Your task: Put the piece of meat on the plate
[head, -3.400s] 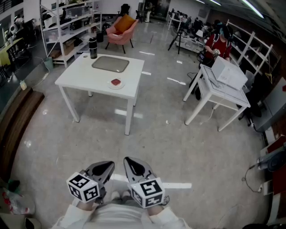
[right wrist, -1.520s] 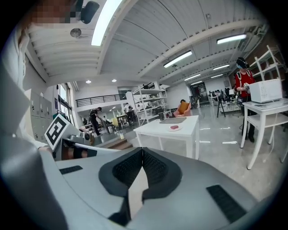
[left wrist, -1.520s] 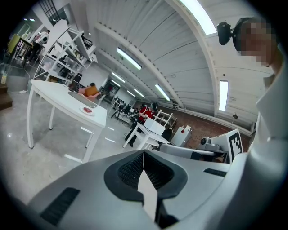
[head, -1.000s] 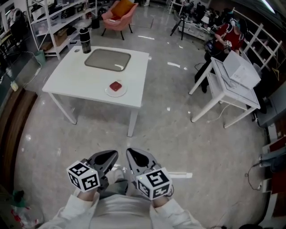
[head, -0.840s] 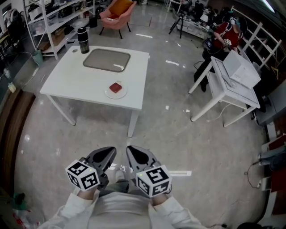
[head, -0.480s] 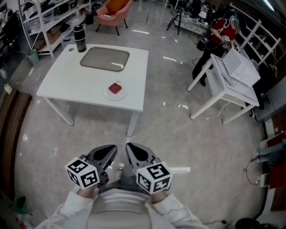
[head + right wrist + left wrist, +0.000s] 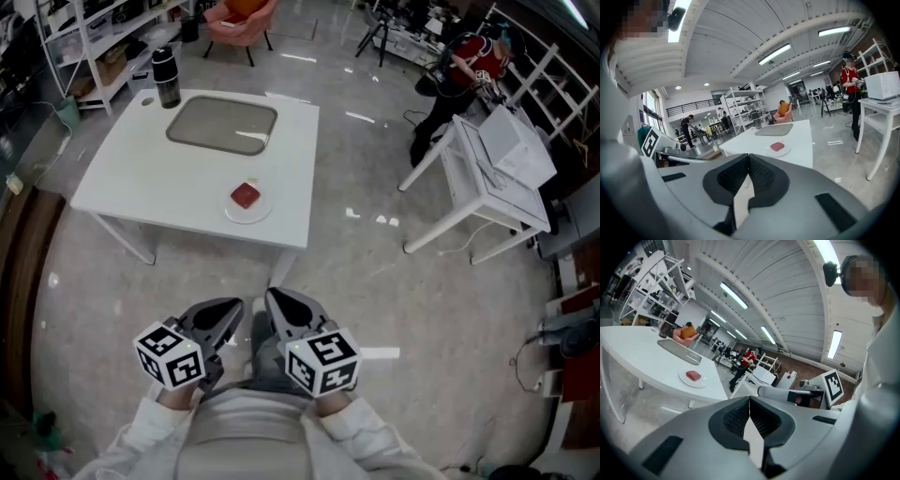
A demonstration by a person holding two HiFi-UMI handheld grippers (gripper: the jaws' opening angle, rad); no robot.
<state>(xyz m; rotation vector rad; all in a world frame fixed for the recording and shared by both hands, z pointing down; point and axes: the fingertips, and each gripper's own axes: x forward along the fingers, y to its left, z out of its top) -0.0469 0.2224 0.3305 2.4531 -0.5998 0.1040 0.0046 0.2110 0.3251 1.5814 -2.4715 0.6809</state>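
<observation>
Head view: I hold my left gripper and my right gripper side by side, close to my body, above the grey polished floor and well apart from the square white table. On that table, near the edge that faces me, the red block of meat lies on the small round white plate. Farther back lie a grey rectangular tray and, at the far left corner, an upright dark cylindrical flask; the head view alone shows this layout from above. Left gripper view: the jaws of the left gripper are pressed together with nothing between them; the meat on its plate appears ahead to the left, and the marker cube of my other gripper shows at right. Right gripper view: the jaws of the right gripper likewise meet and hold nothing; the meat and plate lie ahead, and a standing person in a red top appears at right beside a second white table.
</observation>
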